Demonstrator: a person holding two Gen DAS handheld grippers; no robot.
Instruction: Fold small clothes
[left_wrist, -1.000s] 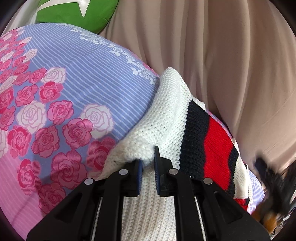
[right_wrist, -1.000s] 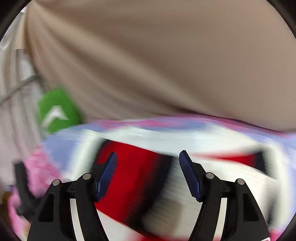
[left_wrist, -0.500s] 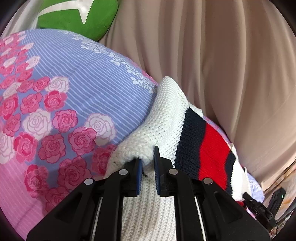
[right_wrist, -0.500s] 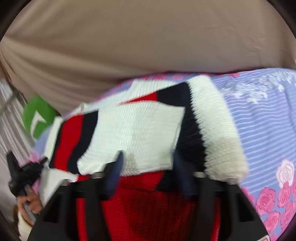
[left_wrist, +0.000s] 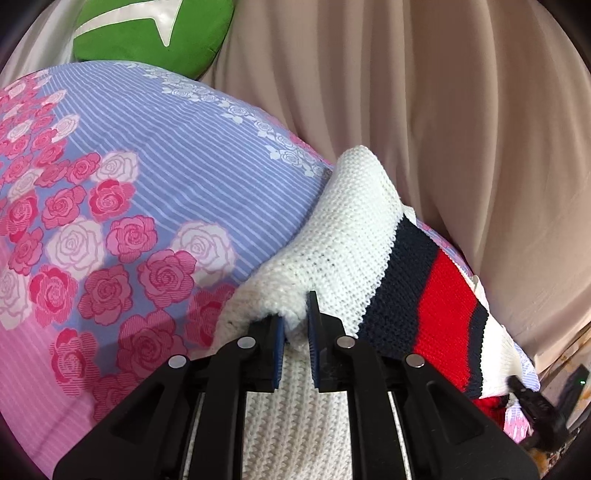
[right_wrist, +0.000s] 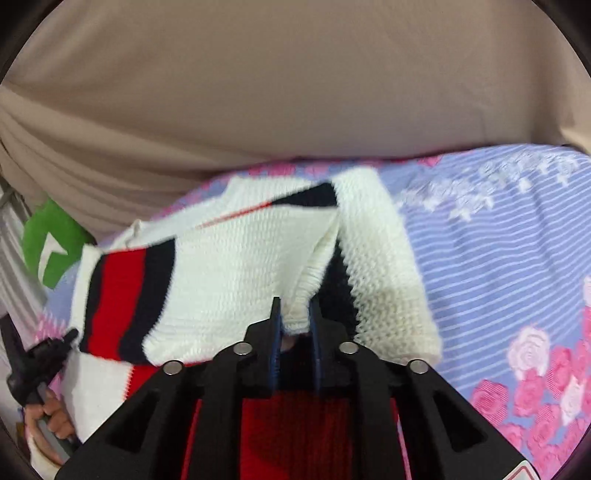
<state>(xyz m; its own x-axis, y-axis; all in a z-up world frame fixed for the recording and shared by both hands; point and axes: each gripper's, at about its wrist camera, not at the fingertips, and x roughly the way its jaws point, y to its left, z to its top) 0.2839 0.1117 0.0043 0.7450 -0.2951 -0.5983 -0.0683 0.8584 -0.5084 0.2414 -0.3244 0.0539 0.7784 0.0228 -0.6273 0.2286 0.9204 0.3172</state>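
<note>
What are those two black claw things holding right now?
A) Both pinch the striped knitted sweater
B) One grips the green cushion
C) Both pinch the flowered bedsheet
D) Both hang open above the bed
A: the left gripper is closed on a white fold of the sweater, and the right gripper pinches a white ribbed edge of it.

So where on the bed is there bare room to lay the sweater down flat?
The widest bare patch is the floral sheet left of the sweater, running up to the green cushion. Another open stretch lies on its other side. Along the beige curtain it is tight: the sweater runs close to that edge.
</note>
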